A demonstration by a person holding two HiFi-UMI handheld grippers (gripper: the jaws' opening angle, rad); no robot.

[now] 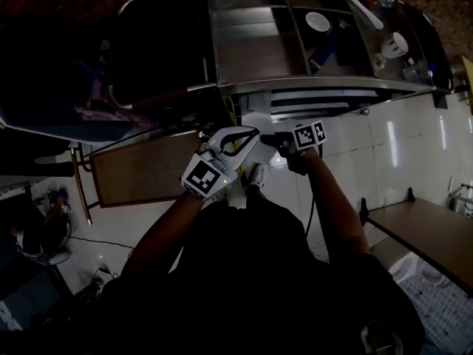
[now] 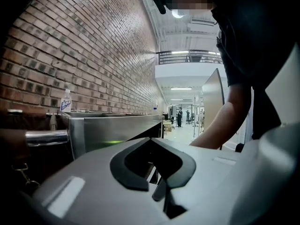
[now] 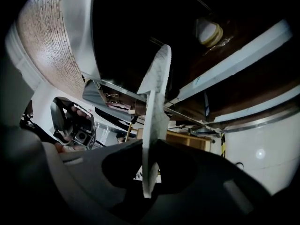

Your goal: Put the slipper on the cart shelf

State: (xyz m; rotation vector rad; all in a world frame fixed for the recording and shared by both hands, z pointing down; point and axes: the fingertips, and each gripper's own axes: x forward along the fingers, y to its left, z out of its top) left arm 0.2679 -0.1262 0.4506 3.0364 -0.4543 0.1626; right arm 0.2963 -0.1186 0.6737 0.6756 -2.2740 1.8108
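Slipper (image 3: 155, 102) sits edge-on, pinched in our right gripper (image 3: 150, 170), its long axis toward twelve o'clock. The cart shelf (image 1: 255, 58) lies ahead at twelve. Our left gripper (image 1: 247, 137) is closed and empty.

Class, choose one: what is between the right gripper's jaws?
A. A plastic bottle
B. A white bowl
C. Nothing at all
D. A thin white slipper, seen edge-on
D: the right gripper view shows the right gripper shut on the white slipper, whose thin edge rises from between the jaws.
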